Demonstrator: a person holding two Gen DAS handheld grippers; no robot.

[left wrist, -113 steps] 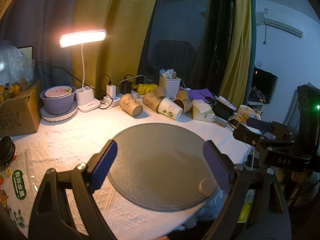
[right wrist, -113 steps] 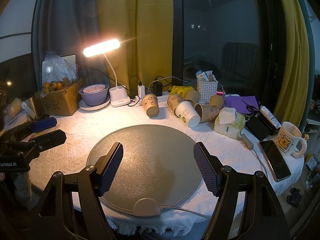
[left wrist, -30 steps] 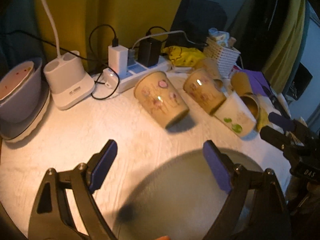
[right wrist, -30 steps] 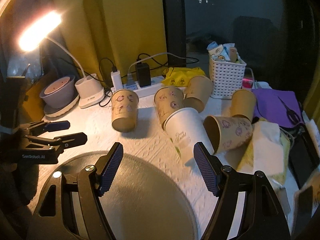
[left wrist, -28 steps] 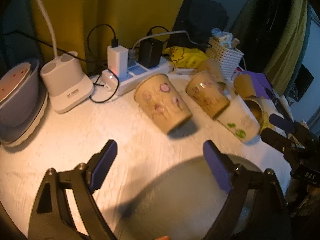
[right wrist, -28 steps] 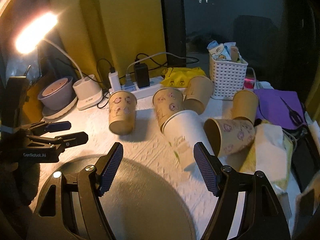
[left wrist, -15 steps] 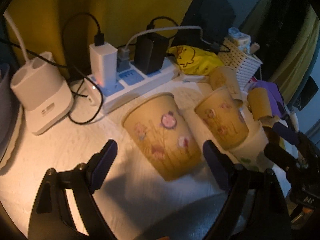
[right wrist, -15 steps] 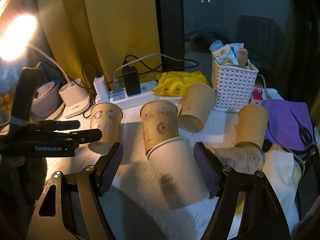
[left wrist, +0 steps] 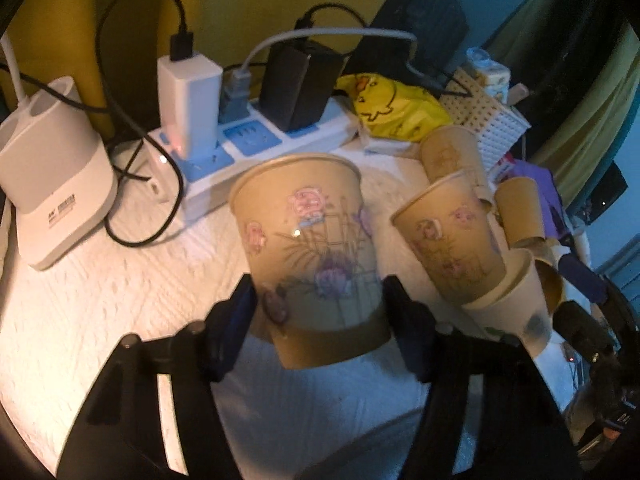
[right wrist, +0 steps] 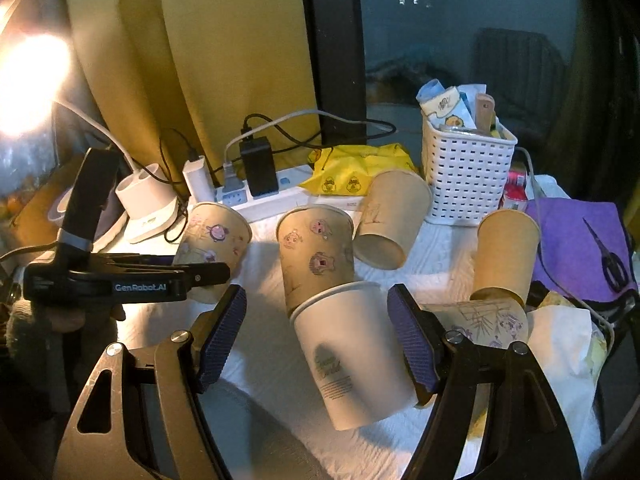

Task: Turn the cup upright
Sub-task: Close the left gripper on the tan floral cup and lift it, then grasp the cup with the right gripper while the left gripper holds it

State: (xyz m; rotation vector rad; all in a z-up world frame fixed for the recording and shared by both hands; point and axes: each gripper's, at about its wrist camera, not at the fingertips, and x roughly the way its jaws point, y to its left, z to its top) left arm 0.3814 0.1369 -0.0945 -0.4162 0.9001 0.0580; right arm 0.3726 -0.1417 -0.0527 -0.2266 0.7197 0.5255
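Note:
A tan paper cup with pink flowers (left wrist: 316, 256) lies on its side on the white cloth, base toward me. My left gripper (left wrist: 320, 320) is shut on it, one pad on each side near its base; it also shows in the right wrist view (right wrist: 212, 244), with the left gripper (right wrist: 200, 272) across it. My right gripper (right wrist: 316, 340) is open, its pads either side of a white paper cup (right wrist: 348, 356) lying on its side. A flowered cup (right wrist: 316, 252) is nested in the white cup's mouth.
More cups lie tipped behind: one plain (right wrist: 392, 220), one by the purple cloth (right wrist: 506, 248), one flowered at the right (right wrist: 480, 320). A power strip with chargers (left wrist: 248, 140), a lamp base (left wrist: 52, 172), a white basket (right wrist: 466, 172) and a yellow bag (left wrist: 396, 108) line the back.
Both grippers moved forward to the cups. My left gripper closed from wide open onto the flowered cup. My right gripper came closer around the white cup.

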